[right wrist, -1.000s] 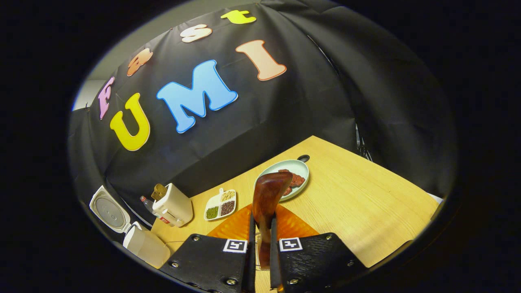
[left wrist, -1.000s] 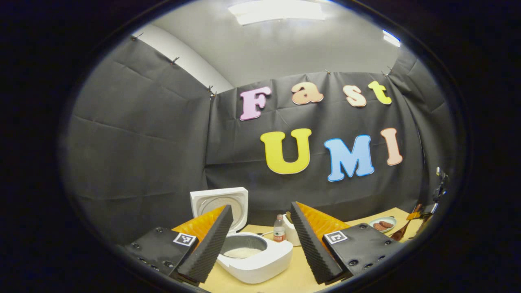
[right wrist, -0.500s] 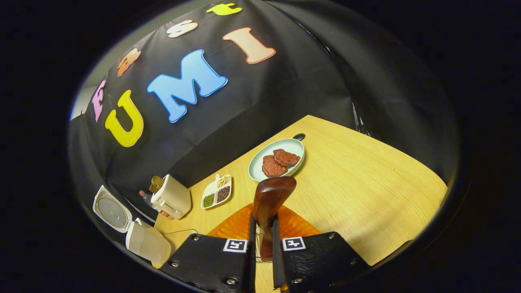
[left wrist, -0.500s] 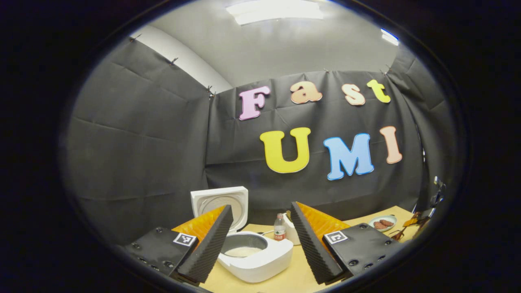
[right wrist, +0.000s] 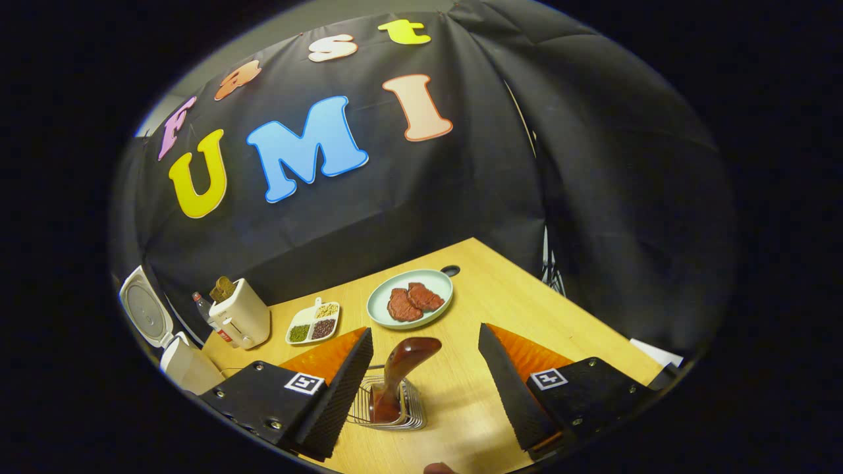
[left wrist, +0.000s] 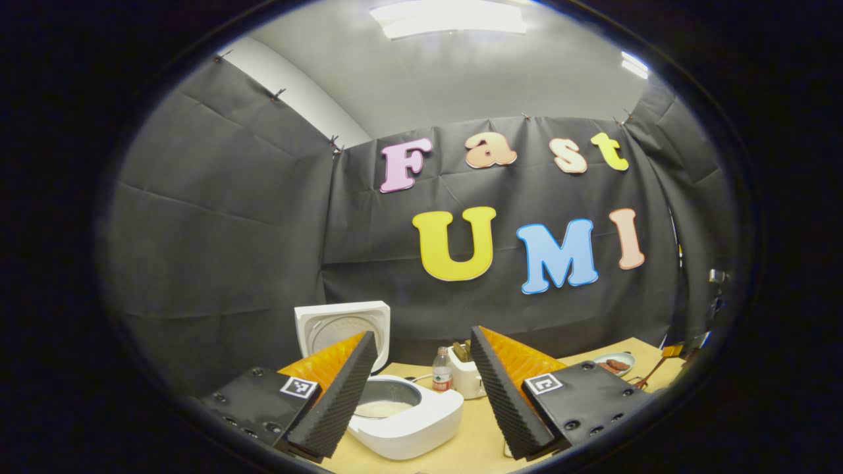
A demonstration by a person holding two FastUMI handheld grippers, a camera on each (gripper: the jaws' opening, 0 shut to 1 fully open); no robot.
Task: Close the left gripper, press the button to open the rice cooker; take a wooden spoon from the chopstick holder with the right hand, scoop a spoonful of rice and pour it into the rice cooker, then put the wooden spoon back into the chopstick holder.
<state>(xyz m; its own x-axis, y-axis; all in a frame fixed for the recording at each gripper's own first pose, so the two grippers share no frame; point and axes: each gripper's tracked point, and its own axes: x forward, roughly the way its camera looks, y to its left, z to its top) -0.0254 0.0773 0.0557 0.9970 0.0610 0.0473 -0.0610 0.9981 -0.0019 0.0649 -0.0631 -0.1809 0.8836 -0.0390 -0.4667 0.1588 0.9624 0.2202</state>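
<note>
The wooden spoon [right wrist: 402, 375] now stands in the wire chopstick holder [right wrist: 388, 408], and the right gripper [right wrist: 421, 388] has let go, fingers wide and empty: last step done, I'd say. Left gripper [left wrist: 421, 388] hangs open over the lid-up rice cooker [left wrist: 402, 415] on the pale wooden table [right wrist: 527, 309], black cloth behind.
</note>
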